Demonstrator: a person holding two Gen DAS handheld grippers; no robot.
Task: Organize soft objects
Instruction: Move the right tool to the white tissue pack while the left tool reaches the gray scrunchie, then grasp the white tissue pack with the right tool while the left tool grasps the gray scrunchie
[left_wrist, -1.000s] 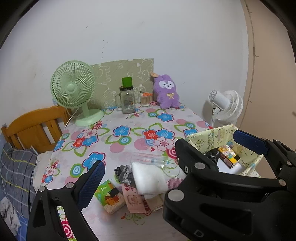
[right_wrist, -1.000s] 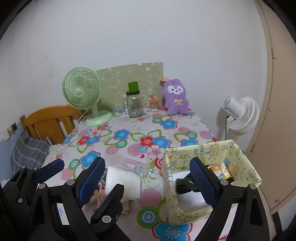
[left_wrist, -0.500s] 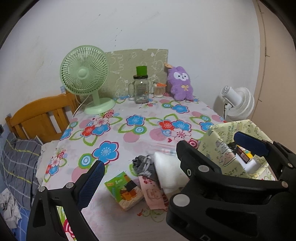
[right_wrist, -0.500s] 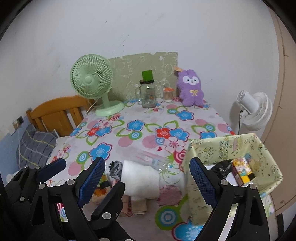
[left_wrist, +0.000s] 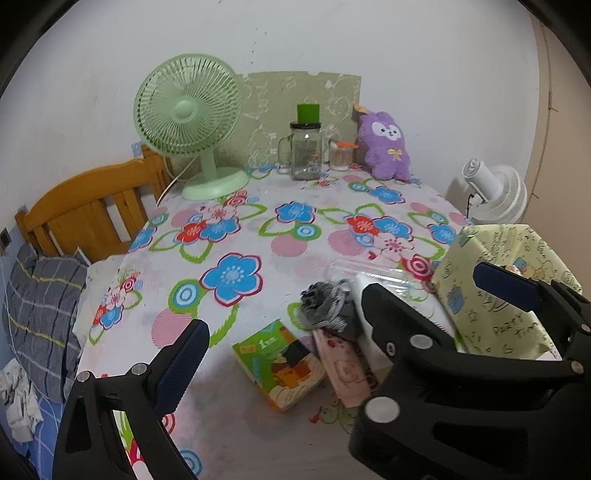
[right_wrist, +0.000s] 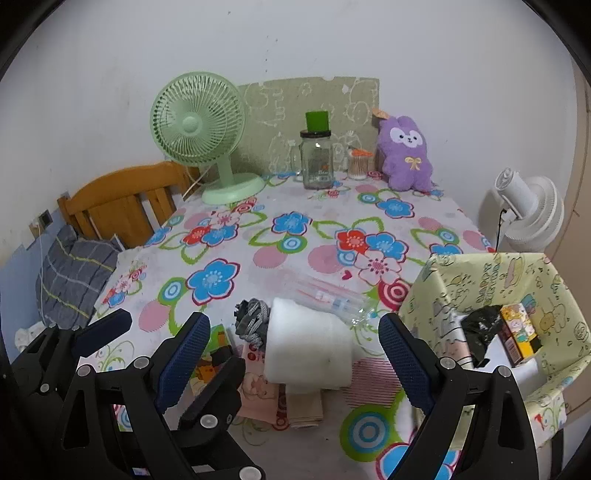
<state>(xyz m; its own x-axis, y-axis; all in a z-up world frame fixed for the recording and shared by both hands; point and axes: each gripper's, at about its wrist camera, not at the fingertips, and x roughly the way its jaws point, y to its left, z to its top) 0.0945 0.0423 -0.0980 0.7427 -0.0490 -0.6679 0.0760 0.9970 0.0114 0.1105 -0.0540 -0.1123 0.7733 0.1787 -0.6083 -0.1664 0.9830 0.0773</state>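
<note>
1. Both tongs are hovering over the near edge of the flower-print tablecloth (right_wrist: 295, 236): the left gripper (left_wrist: 334, 317) and the right gripper (right_wrist: 295, 339) are each gaping wide, blue pads far apart, and neither is holding anything.
2. Sitting to the right of the right gripper is a pale green cartoon-print fabric bin (right_wrist: 480, 280), which is holding a small yellow carton (right_wrist: 519, 336) and a crumpled black item (right_wrist: 480, 328).
3. Lying between the right gripper's fingers is a white rolled soft cloth (right_wrist: 308, 347), resting on folded pink and beige cloths (right_wrist: 280, 402).
4. Leaning against that roll's left side, just ahead of the left gripper's right finger, is a bunched grey knitted fabric (left_wrist: 328, 306).
5. Lying between the left gripper's fingers is a green and orange printed carton (left_wrist: 280, 363), touching the pink cloth.
6. Standing far ahead of both tongs, by the wall, are a mint-green desk fan (right_wrist: 199, 122), a purple plush rabbit (right_wrist: 404, 155) and a clear glass jar with a green cap (right_wrist: 317, 155).
</note>
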